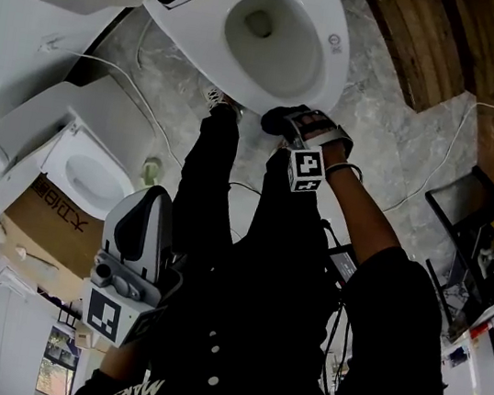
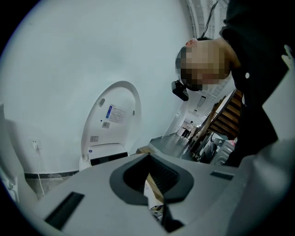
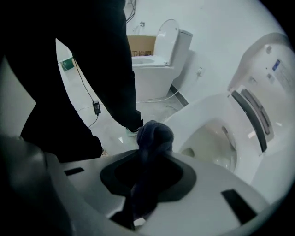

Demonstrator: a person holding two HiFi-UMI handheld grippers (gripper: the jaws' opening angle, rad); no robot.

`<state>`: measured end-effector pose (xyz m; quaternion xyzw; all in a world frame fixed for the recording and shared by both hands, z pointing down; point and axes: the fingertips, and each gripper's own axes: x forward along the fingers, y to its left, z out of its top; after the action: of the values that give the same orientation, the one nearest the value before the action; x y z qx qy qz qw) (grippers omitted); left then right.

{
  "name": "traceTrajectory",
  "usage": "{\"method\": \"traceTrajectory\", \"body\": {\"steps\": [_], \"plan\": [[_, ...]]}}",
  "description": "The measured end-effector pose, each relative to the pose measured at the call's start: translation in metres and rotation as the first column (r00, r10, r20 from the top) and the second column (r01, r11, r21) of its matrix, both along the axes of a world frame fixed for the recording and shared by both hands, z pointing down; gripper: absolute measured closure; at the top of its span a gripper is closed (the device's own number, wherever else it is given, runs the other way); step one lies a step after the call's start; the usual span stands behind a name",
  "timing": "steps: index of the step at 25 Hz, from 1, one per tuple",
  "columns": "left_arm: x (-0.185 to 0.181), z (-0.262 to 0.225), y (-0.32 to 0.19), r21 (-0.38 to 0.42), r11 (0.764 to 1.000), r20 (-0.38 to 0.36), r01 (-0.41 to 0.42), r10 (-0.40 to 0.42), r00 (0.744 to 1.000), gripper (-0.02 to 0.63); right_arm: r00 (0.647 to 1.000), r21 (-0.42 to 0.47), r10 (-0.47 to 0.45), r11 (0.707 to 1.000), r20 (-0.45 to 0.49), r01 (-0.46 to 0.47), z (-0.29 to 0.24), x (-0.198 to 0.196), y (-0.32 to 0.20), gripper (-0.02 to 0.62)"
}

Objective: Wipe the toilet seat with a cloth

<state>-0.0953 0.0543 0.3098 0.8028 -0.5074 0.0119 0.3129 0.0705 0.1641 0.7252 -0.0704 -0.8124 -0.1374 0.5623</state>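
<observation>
Left gripper (image 1: 151, 203) hangs at lower left, fingers pressed together on nothing. Grey marble floor (image 1: 386, 112) surrounds the white toilet seat (image 1: 335, 62) at upper centre — the right gripper (image 1: 290, 124), arm stretched forward, pinches a dark cloth (image 1: 278, 119) at its front rim.

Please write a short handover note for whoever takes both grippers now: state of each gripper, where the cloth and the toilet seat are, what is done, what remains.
Right gripper: shut on the dark blue bunched cloth, at the front edge of the white oval toilet seat. Contact cannot be confirmed.
Left gripper: shut, empty, held back near the body, away from the toilet.
Done: cloth is gripped and at the seat.
Left: wipe round the whole seat. No wiped part can be told apart.
</observation>
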Motion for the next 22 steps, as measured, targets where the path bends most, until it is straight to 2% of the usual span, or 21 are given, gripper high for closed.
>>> {"method": "traceTrajectory", "body": {"steps": [3,5,22], "plan": [[-0.001,0.001,-0.001,-0.001,1.000,-0.001,0.008,-0.008,1.000,0.597,0.996,0.066,-0.094,0.993,0.004,0.093,-0.002,-0.003,-0.002,0.505],[-0.002,0.002,-0.001,-0.003,1.000,-0.003,0.011,-0.011,1.000,0.597,0.992,0.081,-0.122,0.989,0.013,0.120,-0.002,-0.005,-0.002,0.505],[-0.015,0.008,-0.006,-0.030,0.999,0.008,0.042,-0.041,0.999,0.597,0.984,0.069,-0.144,0.988,0.104,0.137,-0.006,-0.049,-0.022,0.503]]}}
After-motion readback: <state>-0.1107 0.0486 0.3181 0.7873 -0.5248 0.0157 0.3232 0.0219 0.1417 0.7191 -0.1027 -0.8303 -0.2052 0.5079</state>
